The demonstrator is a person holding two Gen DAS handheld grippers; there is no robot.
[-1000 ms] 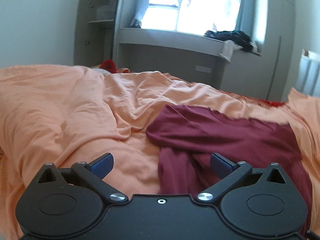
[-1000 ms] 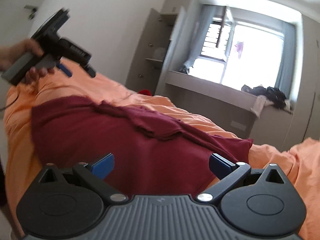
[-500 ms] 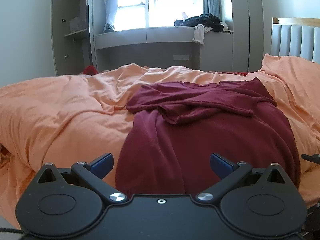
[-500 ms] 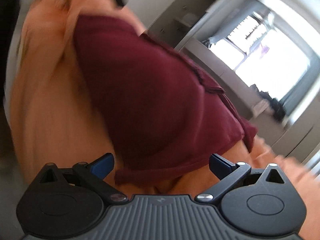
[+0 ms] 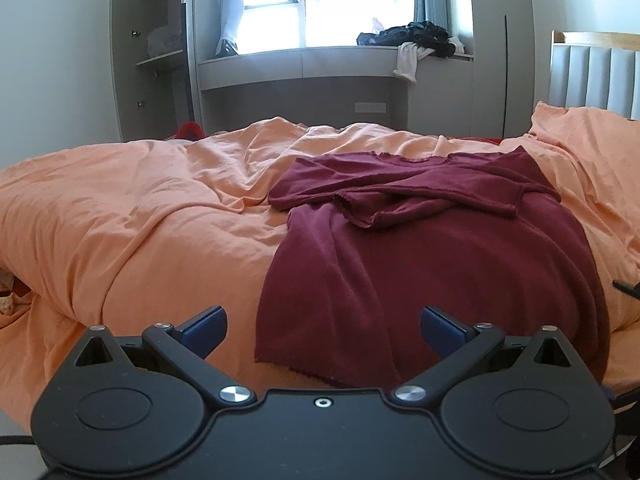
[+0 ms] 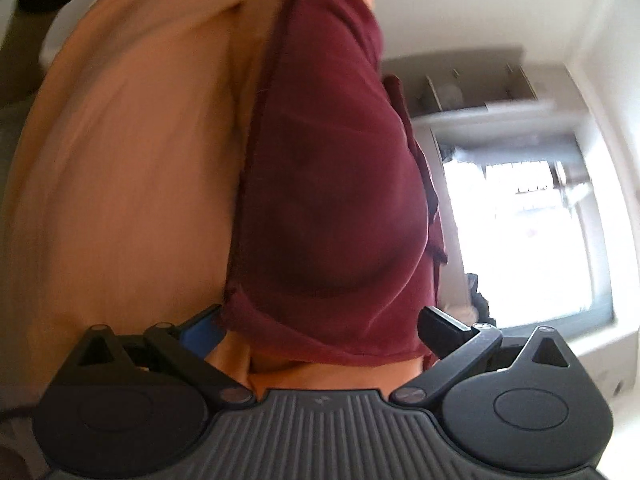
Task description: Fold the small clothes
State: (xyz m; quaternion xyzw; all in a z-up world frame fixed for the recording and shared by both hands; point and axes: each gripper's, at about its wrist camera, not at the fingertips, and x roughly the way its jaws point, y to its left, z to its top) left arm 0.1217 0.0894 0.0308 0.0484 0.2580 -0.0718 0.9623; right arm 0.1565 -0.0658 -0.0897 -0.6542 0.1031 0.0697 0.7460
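Bed covered by a rumpled orange duvet (image 5: 140, 216), creased throughout, bulging high at the left and dropping over the near edge. Directly on it, right of centre: a maroon top (image 5: 432, 264), laid flat, both sleeves crossed over the chest, hem hanging slightly past the near edge. Padded grey headboard (image 5: 592, 76) at far right. Right wrist view blurred and rotated: same duvet (image 6: 132, 184), same maroon top (image 6: 332, 200).
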